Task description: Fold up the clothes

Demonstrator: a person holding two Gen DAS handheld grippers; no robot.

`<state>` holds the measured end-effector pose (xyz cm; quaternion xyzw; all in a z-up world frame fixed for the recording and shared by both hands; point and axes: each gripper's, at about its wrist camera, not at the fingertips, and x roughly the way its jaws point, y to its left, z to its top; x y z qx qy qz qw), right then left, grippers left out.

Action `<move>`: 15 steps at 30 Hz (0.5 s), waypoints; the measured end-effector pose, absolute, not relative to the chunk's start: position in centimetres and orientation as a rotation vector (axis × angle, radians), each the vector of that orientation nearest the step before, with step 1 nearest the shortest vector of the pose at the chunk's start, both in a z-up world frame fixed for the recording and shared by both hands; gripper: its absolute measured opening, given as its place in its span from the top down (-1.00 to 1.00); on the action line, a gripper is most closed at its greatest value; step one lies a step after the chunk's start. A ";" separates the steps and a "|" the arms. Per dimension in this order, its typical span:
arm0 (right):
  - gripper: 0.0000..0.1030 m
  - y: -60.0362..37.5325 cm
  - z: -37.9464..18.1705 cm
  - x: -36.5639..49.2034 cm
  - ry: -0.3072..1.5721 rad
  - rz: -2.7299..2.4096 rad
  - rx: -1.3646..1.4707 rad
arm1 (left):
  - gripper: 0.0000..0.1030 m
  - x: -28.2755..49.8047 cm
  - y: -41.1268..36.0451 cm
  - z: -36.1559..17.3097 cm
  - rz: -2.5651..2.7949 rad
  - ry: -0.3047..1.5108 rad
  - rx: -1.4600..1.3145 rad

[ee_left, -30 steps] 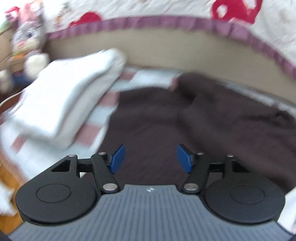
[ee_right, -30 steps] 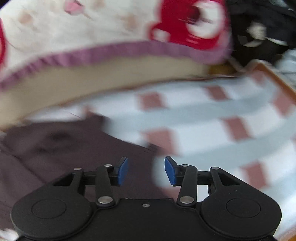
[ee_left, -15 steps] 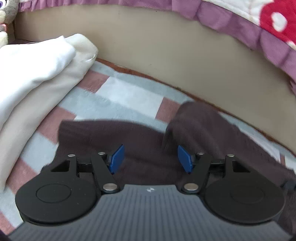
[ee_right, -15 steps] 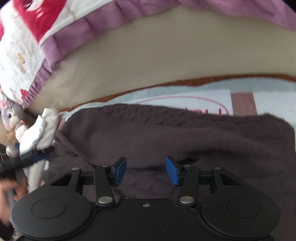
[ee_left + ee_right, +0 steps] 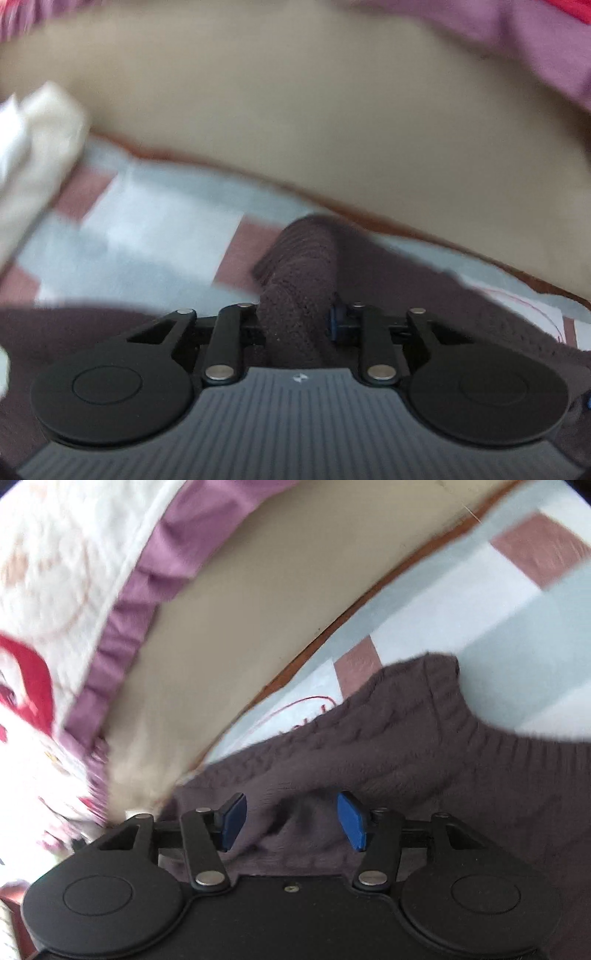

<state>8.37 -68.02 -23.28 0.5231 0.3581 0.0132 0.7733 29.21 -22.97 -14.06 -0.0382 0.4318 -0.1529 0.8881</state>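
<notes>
A dark brown knitted sweater (image 5: 406, 280) lies on a checked blanket. In the left wrist view a thick fold of it (image 5: 299, 280) rises between the fingers of my left gripper (image 5: 295, 321), which is shut on it. In the right wrist view the same sweater (image 5: 424, 738) lies under and ahead of my right gripper (image 5: 291, 819), whose blue fingers stand apart over a wrinkle of the knit without pinching it.
The blanket (image 5: 155, 229) has pink, grey and white checks. A beige mattress side (image 5: 295, 110) with a purple-frilled quilt (image 5: 140, 590) rises just behind. A stack of white folded cloth (image 5: 29, 147) sits at the left.
My left gripper has moved forward and closed on a fold of the sweater. My right gripper has tilted and moved toward the sweater's right edge, still open.
</notes>
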 end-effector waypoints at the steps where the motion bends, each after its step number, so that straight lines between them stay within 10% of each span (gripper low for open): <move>1: -0.23 -68.2 -23.4 8.2 0.764 0.046 1.171 | 0.57 28.7 -23.3 -12.7 -0.335 0.847 -0.098; 15: -0.39 -70.9 -27.5 7.0 0.701 0.046 1.612 | 0.57 15.4 -19.8 0.9 -0.847 0.517 -0.323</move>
